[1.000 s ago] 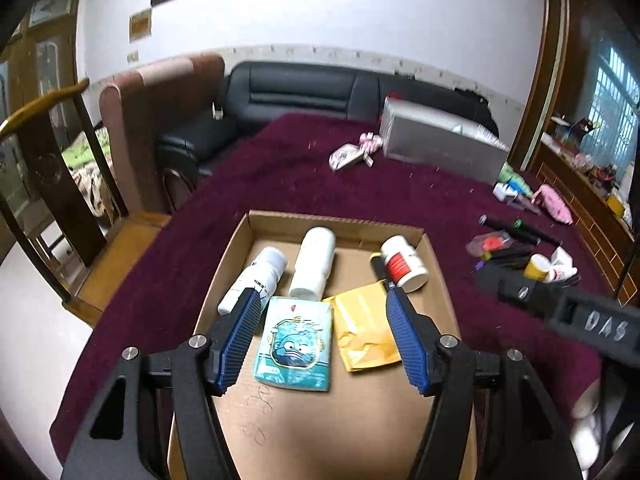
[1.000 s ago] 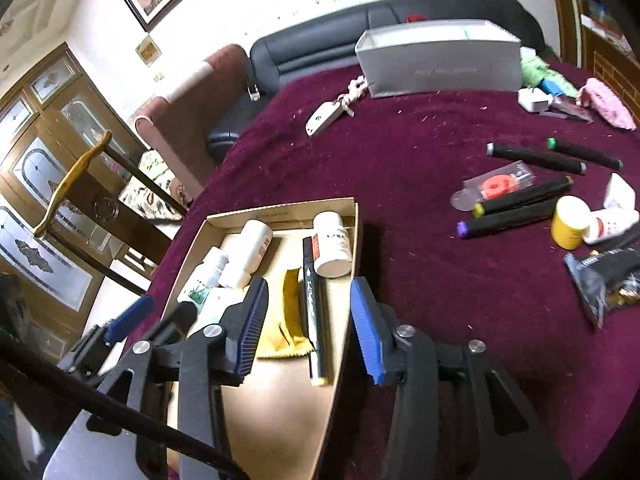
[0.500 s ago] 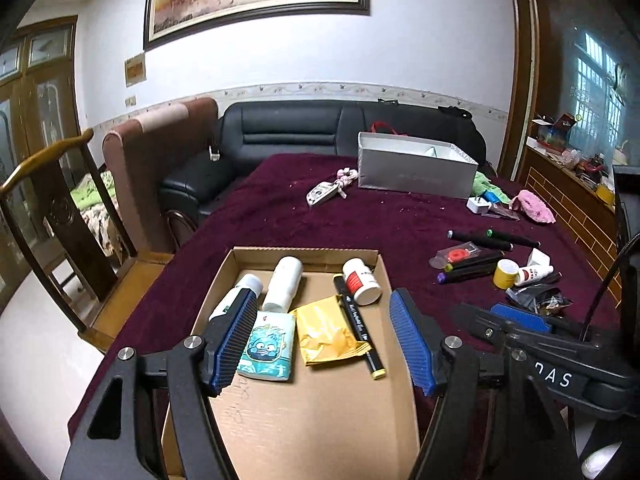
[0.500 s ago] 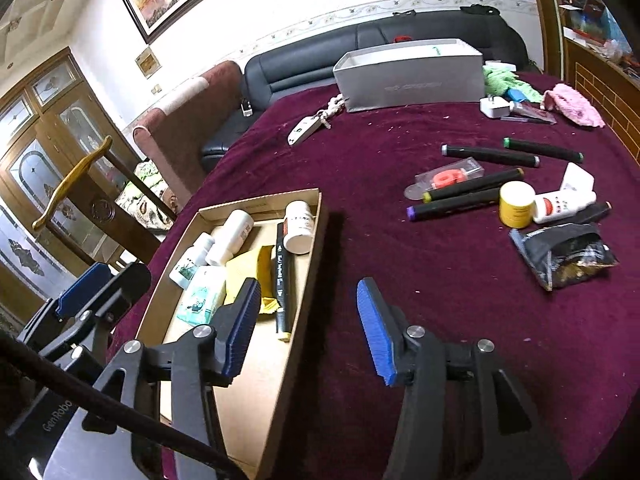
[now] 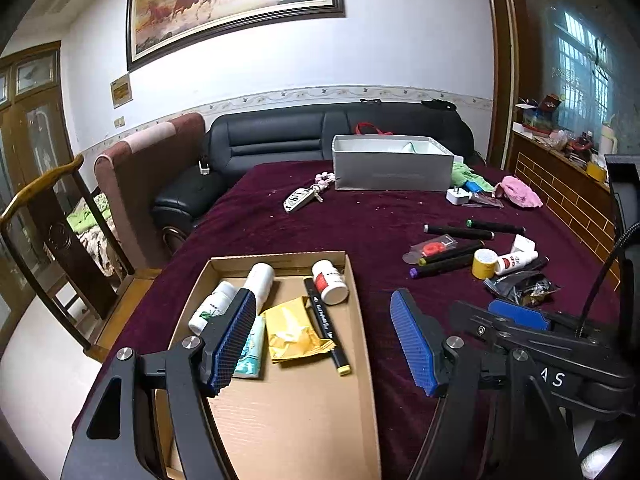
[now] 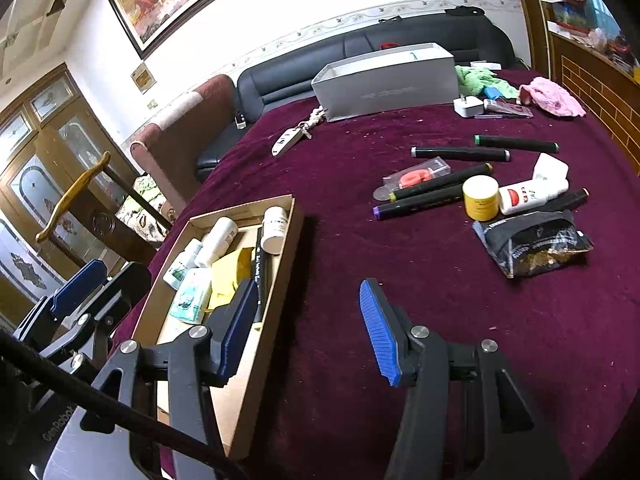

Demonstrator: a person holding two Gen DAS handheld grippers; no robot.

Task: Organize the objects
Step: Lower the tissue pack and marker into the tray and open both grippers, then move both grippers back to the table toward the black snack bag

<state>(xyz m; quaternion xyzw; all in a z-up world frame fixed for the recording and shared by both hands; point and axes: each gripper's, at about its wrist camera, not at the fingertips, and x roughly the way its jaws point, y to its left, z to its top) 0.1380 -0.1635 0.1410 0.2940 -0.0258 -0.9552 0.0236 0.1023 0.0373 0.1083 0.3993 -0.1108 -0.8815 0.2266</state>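
In the left wrist view, the left gripper hangs spread and empty over the cardboard tray at lower centre. Its right finger, hanging outside the tray's edge, could snag it. Inside lie bottles, a yellow packet and a marker.

In the right wrist view, the right gripper is opening, nothing between; loose markers wait at right, apt to roll.

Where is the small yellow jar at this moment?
In the right wrist view the yellow jar stands on the maroon cloth, right of the cardboard tray, touching a white bottle beside the black markers.
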